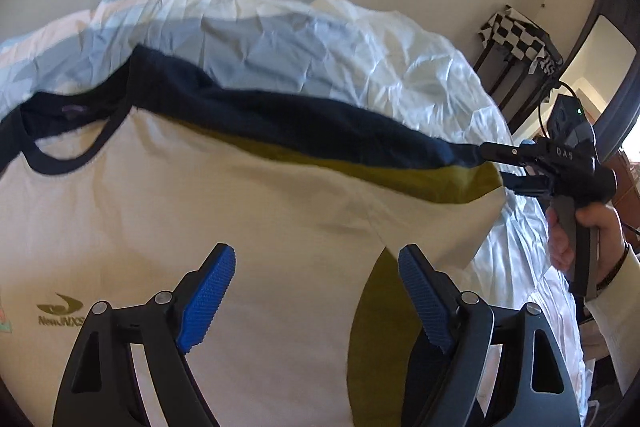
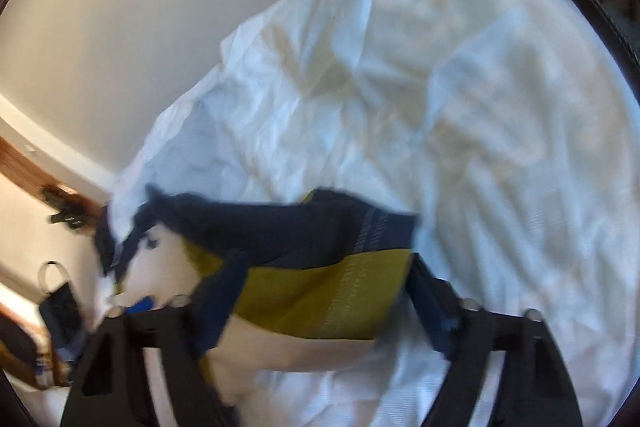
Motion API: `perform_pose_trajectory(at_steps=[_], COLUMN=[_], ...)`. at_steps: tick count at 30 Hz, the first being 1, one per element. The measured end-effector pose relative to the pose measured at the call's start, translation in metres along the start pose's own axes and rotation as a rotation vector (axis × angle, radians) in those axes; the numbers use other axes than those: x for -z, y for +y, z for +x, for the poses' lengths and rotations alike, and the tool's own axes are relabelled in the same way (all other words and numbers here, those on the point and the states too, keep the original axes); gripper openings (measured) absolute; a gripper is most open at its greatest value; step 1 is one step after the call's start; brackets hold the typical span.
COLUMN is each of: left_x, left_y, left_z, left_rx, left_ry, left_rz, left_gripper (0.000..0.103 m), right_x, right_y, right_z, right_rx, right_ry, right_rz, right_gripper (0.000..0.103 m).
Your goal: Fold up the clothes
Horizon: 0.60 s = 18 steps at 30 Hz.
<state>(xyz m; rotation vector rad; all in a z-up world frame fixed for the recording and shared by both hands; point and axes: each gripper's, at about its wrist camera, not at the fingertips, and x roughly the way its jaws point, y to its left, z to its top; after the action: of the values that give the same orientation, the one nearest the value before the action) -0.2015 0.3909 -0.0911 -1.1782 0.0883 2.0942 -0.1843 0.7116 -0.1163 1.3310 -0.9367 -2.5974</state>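
A cream T-shirt [image 1: 200,207] with a navy collar [image 1: 60,163], navy shoulders and olive side panels lies spread on the bed. My left gripper [image 1: 316,251] hovers open over the shirt's chest, with nothing between its blue pads [image 1: 208,299]. The navy and olive sleeve [image 1: 320,131] stretches right to my right gripper [image 1: 494,167], held by a hand [image 1: 592,227]. Its two fingers stand apart at the cuff. In the blurred right wrist view the sleeve cuff [image 2: 320,267] lies across the gap of the right gripper [image 2: 288,291], hiding its fingertips. I see no pad pressing on the cloth.
A crumpled white sheet [image 1: 400,59] covers the bed [image 2: 440,107], which runs along a pale wall. A black-and-white checkered cloth [image 1: 516,35] hangs on a dark rack beyond the bed's right corner. Wooden furniture and a dark bag [image 2: 60,307] stand beside the bed.
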Motion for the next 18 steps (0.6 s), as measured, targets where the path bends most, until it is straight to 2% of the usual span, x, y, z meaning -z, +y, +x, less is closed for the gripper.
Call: perform_pose_trajectory(at_steps=[1, 4, 9, 12, 14, 15, 16, 18], left_x=[0.002, 0.010, 0.017, 0.021, 0.024, 0.025, 0.025, 0.025], left_y=[0.001, 0.005, 0.004, 0.004, 0.003, 0.003, 0.003, 0.003], left_z=[0.004, 0.016, 0.012, 0.013, 0.015, 0.015, 0.014, 0.010], left_rx=[-0.008, -0.024, -0.051, -0.052, -0.061, -0.066, -0.064, -0.051], left_ry=[0.013, 0.075, 0.042, 0.068, 0.078, 0.081, 0.079, 0.073], left_rz=[0.003, 0.013, 0.047, 0.040, 0.052, 0.059, 0.062, 0.064], left_gripper=[0.084, 0.084, 0.084, 0.084, 0.084, 0.084, 0.084, 0.084], right_x=[-0.002, -0.012, -0.039, -0.049, -0.047, -0.045, -0.040, -0.026], right_y=[0.003, 0.012, 0.021, 0.024, 0.032, 0.034, 0.033, 0.028], right_z=[0.002, 0.004, -0.001, 0.005, 0.011, 0.011, 0.005, -0.013], right_rx=[0.004, 0.038, 0.107, 0.174, 0.211, 0.200, 0.165, 0.110], right_ry=[-0.001, -0.019, -0.052, -0.021, 0.000, 0.002, -0.011, -0.056], right_rz=[-0.023, -0.072, -0.092, -0.098, -0.131, -0.133, -0.115, -0.069], right_gripper=[0.021, 0.011, 0.003, 0.003, 0.020, 0.050, 0.072, 0.077])
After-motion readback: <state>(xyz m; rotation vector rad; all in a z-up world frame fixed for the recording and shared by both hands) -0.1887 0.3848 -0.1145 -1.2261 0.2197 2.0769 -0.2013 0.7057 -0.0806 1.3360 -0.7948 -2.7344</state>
